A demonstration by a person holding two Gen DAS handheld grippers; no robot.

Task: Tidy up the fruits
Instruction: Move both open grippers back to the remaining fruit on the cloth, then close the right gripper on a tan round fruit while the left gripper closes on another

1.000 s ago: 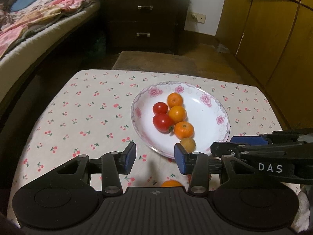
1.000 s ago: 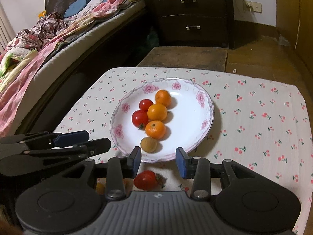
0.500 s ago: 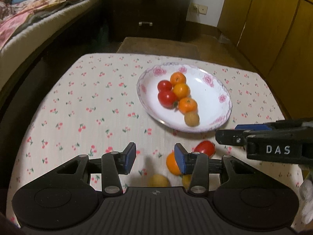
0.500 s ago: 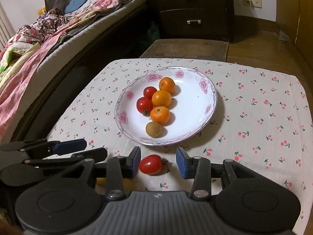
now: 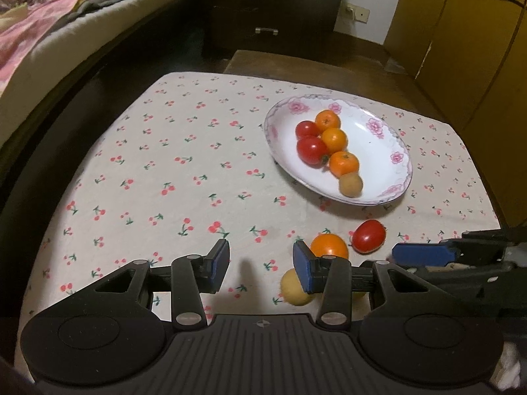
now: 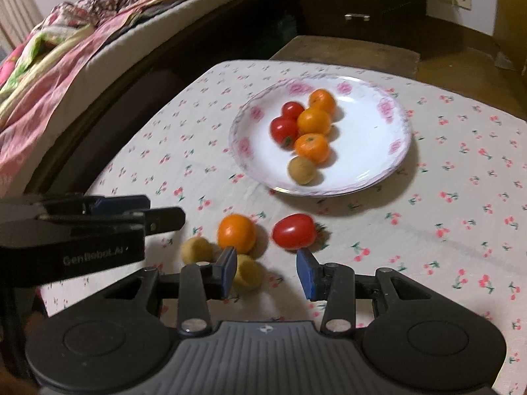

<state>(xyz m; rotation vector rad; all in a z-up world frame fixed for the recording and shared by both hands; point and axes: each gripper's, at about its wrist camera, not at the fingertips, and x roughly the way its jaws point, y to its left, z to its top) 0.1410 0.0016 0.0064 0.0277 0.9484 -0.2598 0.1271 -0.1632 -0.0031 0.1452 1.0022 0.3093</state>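
Note:
A white flowered plate (image 5: 378, 151) (image 6: 369, 151) holds several tomatoes, oranges and one brown fruit. On the cherry-print cloth near me lie a loose orange (image 5: 329, 245) (image 6: 236, 233), a red tomato (image 5: 368, 235) (image 6: 293, 231) and two yellow-brown fruits (image 6: 197, 249) (image 6: 248, 273); one of them (image 5: 294, 288) shows partly behind my left finger. My left gripper (image 5: 260, 265) is open over bare cloth, left of the loose fruit. My right gripper (image 6: 266, 271) is open with nothing between its pads, just short of the tomato.
The small table (image 5: 148, 171) drops off at its left and near edges. A bed with bedding (image 6: 66, 52) runs along the left. A dark drawer chest (image 5: 273, 10) stands behind, with wooden cupboards (image 5: 467, 42) at the right.
Both grippers have drawn back toward me and away from the plate. The loose orange, tomato and yellow-brown fruits on the cloth have come into full view in front of the fingers.

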